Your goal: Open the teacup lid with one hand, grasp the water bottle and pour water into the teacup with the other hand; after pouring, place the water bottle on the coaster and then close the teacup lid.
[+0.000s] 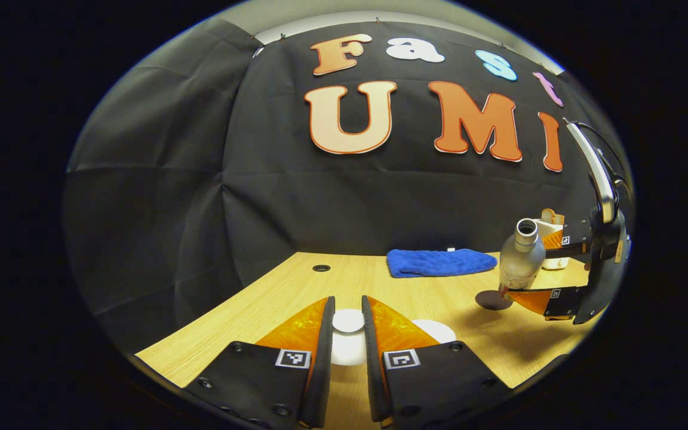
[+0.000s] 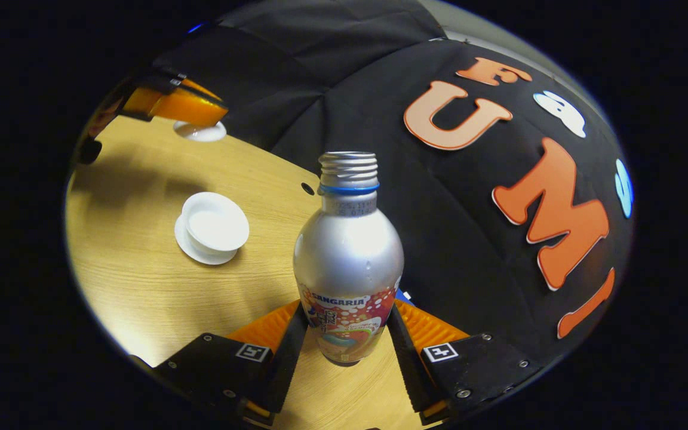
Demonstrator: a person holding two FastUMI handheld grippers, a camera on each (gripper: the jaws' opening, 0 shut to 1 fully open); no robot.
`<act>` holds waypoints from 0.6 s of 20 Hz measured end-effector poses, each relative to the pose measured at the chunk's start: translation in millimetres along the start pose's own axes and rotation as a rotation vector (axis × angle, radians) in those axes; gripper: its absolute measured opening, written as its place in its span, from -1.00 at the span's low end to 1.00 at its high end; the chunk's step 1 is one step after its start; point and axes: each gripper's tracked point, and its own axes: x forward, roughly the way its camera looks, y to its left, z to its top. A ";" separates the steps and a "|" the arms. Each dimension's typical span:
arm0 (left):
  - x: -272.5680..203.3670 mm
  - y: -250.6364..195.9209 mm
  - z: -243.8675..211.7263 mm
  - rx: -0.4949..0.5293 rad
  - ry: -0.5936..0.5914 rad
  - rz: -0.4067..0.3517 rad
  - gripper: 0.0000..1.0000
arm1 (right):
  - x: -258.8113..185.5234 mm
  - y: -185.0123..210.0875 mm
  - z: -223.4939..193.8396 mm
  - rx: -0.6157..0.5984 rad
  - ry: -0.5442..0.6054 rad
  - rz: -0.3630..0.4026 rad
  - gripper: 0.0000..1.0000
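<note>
Two handheld grippers worked over a pale wooden table [image 1: 344, 280] in a booth. In the left gripper view, the left gripper [image 1: 348, 325] had its two fingers closed on the knob of a white teacup lid [image 1: 348, 321], which appeared held clear of the cup. In the right gripper view, the lid [image 2: 200, 130] hung under those fingers at the far side of the table.

The teacup [image 2: 215, 222] stood open on its white saucer [image 2: 200, 248], well apart from the bottle.

The right gripper [image 2: 344, 334] had its fingers clamped on the lower body of a silver metal water bottle [image 2: 348, 251], just above the base. The bottle had no cap, and its threaded neck pointed up. In the left gripper view, the bottle [image 1: 521, 263] appeared raised beside a dark round coaster [image 1: 492, 300]. A blue towel [image 1: 439, 263] lay farther back.

The bottle looked stiff, smooth and probably slippery, so a firm hold on the straight labelled section seemed wise. With water inside, it would likely feel top-heavy when tipped. The cup and lid looked like brittle ceramic, calling for gentle contact.
</note>
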 end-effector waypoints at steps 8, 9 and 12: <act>13.6 -41.5 -1.9 0.037 0.020 -0.059 -0.39 | 11.1 -2.8 -12.0 0.272 0.015 0.002 0.57; 16.1 -46.6 -3.0 0.039 0.022 -0.066 -0.46 | 11.5 -5.1 -12.2 0.298 0.009 -0.001 0.57; 21.4 -62.7 -6.1 0.038 0.035 -0.092 -0.47 | 11.4 -10.8 -19.6 0.354 -0.005 -0.021 0.57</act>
